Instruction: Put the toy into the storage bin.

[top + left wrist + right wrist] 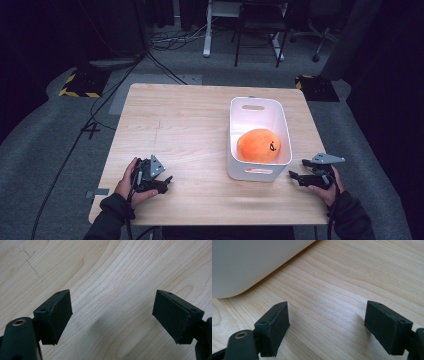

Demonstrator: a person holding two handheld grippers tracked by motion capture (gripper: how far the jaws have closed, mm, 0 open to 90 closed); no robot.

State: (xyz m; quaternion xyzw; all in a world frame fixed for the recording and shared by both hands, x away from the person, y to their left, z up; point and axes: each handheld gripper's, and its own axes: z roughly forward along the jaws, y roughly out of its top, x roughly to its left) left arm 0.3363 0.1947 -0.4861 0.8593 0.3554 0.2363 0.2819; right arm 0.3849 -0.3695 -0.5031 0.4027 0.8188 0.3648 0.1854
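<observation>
Both my grippers, left [167, 181] and right [295, 175], rest fingers wide, empty; bin [235, 150] with orange ball [257, 145] just beyond right fingers.

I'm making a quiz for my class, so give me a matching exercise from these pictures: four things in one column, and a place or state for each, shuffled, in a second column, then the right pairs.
Things:
1. orange plush toy
2. white bin
3. left gripper
4. right gripper

Places or states:
A. open with nothing between its jaws, at the table's near left part
B. lying inside the bin
C. standing on the right part of the wooden table
D. open with nothing between its jaws, just right of the bin's near corner

Pairs: 1-B, 2-C, 3-A, 4-D
</observation>
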